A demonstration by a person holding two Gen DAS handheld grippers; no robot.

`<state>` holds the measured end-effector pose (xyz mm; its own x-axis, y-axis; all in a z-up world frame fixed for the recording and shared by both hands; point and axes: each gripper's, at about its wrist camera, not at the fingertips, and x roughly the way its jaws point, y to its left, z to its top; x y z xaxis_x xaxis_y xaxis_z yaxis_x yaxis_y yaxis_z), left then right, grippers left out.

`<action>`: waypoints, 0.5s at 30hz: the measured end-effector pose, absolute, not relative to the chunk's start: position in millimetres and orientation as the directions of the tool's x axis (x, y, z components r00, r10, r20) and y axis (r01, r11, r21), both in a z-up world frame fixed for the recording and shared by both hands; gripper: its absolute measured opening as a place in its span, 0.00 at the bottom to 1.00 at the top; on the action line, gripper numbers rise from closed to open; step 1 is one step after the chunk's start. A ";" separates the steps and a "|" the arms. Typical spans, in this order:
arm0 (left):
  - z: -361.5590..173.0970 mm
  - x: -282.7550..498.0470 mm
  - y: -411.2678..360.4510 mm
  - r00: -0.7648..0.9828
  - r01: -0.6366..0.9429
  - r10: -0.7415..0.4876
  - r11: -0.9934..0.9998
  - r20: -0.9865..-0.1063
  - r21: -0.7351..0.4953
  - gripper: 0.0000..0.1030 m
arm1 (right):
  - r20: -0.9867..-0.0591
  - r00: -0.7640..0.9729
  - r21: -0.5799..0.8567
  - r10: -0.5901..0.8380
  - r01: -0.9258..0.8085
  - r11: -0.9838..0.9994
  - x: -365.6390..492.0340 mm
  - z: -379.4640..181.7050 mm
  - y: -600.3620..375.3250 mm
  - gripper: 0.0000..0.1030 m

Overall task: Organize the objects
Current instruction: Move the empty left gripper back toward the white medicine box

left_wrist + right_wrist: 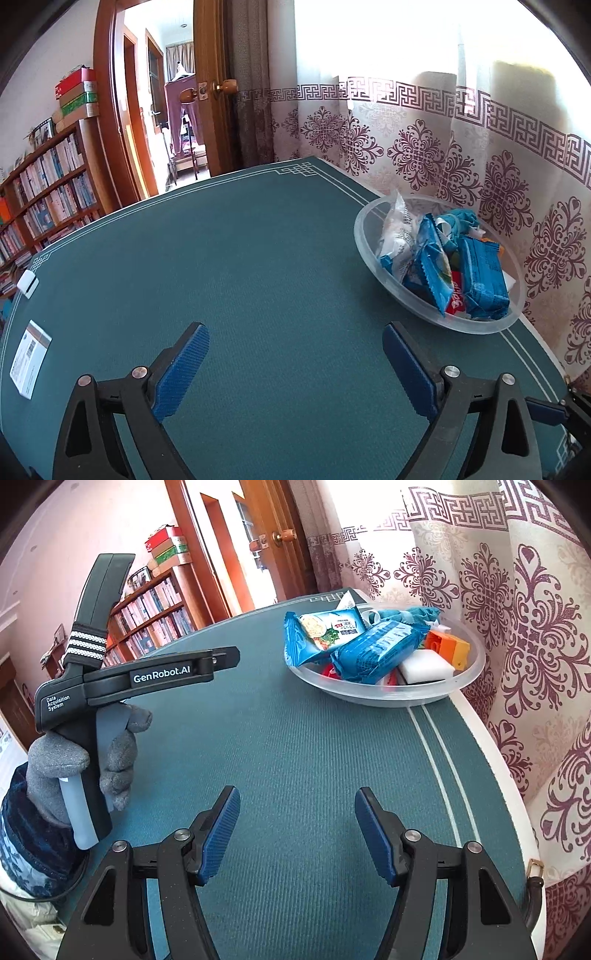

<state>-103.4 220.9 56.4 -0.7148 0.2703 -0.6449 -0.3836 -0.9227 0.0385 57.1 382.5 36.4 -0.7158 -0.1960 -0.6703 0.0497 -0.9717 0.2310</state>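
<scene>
A clear plastic bowl (364, 236) (476, 664) sits at the right edge of the teal table mat (240, 258) (295, 738). It holds several items. Among them are a blue ribbed packet (484, 284) (376, 650), a noodle packet (325, 631), a white block (428, 670), an orange block (447, 646) and a teal cloth (460, 218) (417, 614). My left gripper (295, 328) is wide open over bare mat, left of the bowl and apart from it. My right gripper (298, 793) is open with nothing between its pads, short of the bowl. A gloved hand (74, 760) holds the left gripper's black body.
A small white box (27, 282) and a printed card (29, 358) lie near the table's left edge. A patterned curtain (498, 177) (535, 627) hangs close behind the bowl. A bookshelf (48, 188) and an open wooden door (210, 92) stand beyond the table.
</scene>
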 end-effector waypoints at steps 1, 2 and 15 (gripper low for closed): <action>55.9 -104.6 214.4 -0.718 -0.370 0.260 -0.928 -0.646 0.038 0.94 | -0.673 -0.712 0.231 -0.199 0.053 -0.971 56.7 35.7 380.0 0.64; 55.4 -105.7 207.6 -0.720 -0.358 0.250 -0.933 -0.647 0.037 0.94 | -0.676 -0.708 0.232 -0.203 0.057 -0.971 56.1 34.9 377.4 0.64; 51.0 -113.4 117.2 -0.752 -0.209 0.109 -0.975 -0.650 0.077 0.96 | -0.697 -0.670 0.245 -0.255 0.112 -0.963 43.0 30.7 338.6 0.64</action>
<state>-113.4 117.2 51.0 -0.7520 0.1093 -0.6500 -0.2086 -0.9749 0.0775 43.0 338.6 30.7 -0.6700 -0.2549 -0.6973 0.1119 -0.9632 0.2446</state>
